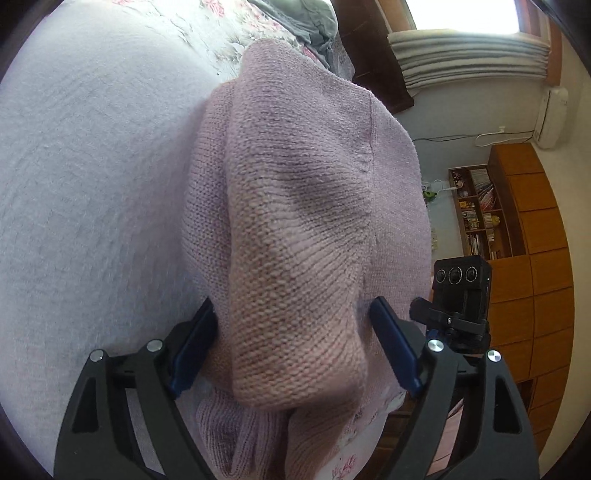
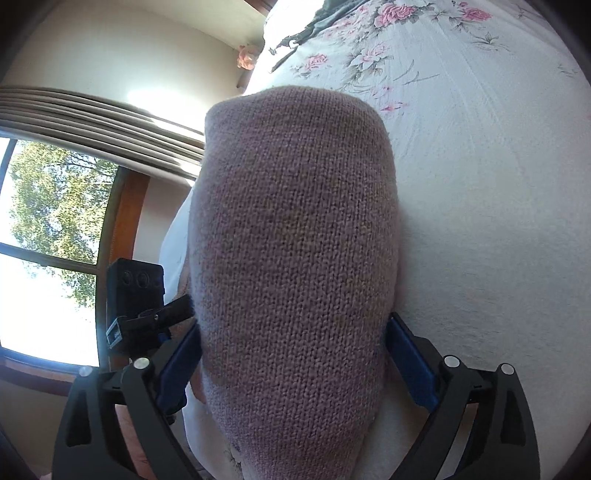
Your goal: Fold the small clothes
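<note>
Floral bedspread (image 2: 461, 129) beneath; both claws (left (image 1: 295, 332), right (image 2: 295, 339)) pinch pink knit sweater (image 1: 295, 203).

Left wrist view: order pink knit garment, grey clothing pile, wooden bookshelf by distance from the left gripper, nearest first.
From the left gripper:
1. Pink knit garment, between its fingers, dead ahead.
2. Grey clothing pile, far end of the bed, top centre.
3. Wooden bookshelf, against the wall, right.

One pink knit garment (image 1: 295, 206), two hand-held grippers (image 1: 293, 343) (image 2: 293, 350), one bed (image 2: 480, 184)
</note>
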